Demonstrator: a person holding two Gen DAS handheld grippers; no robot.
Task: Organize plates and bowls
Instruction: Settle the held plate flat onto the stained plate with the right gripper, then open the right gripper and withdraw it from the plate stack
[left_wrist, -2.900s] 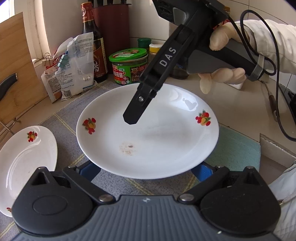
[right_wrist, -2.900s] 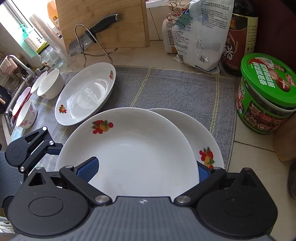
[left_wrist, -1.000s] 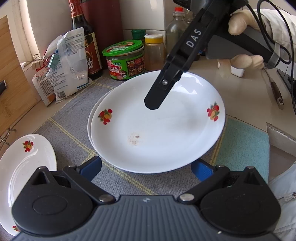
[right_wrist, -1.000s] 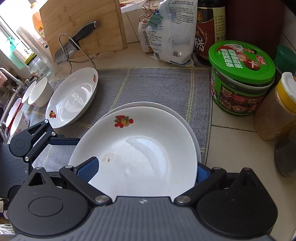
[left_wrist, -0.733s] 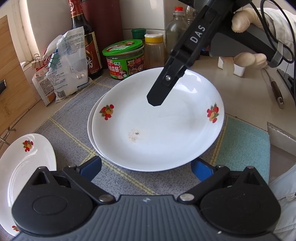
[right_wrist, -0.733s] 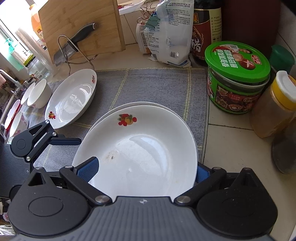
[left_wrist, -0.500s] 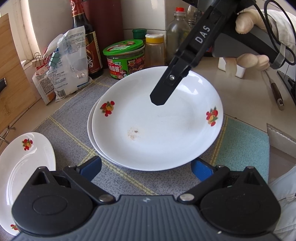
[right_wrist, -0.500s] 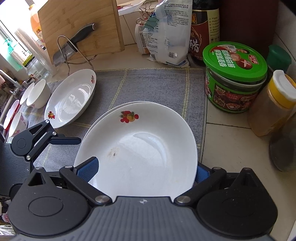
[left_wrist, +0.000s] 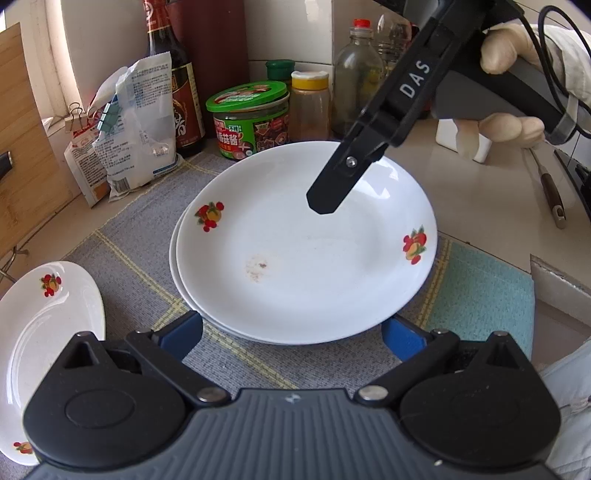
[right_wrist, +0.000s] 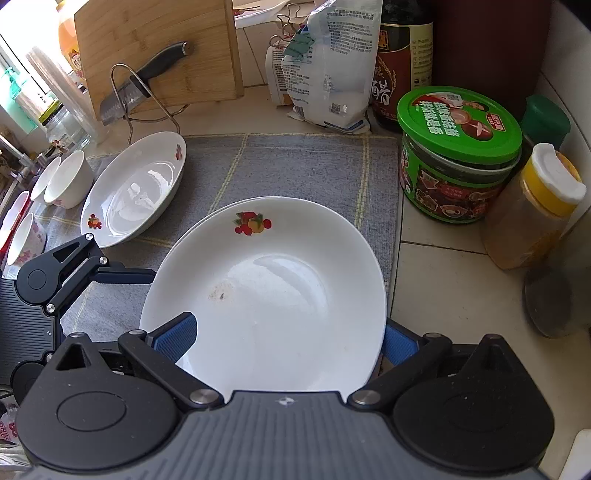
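A white plate with fruit prints (left_wrist: 306, 258) (right_wrist: 273, 288), with a small brown smudge, lies on a second matching plate (left_wrist: 177, 266) (right_wrist: 214, 214) on the grey mat (right_wrist: 295, 166). My left gripper (left_wrist: 291, 334) is open, its blue pads wide apart at the stack's near rim. My right gripper (right_wrist: 286, 339) is open too, straddling the opposite rim; one black finger (left_wrist: 332, 192) hangs over the plate, held by a gloved hand (left_wrist: 509, 48). A third plate (left_wrist: 44, 332) (right_wrist: 133, 192) lies apart to the side. Small bowls (right_wrist: 68, 179) stand beyond it.
A green-lidded jar (right_wrist: 458, 155), a yellow-capped jar (right_wrist: 535, 210), bottles and a clipped bag (right_wrist: 325, 66) crowd the counter's back. A cutting board and a knife on a rack (right_wrist: 147, 81) stand behind the third plate. A teal cloth (left_wrist: 487, 295) adjoins the mat.
The top plate has shifted over the lower plate and settled nearly square on it, so less of the lower rim shows. Both grippers stayed open at opposite rims.
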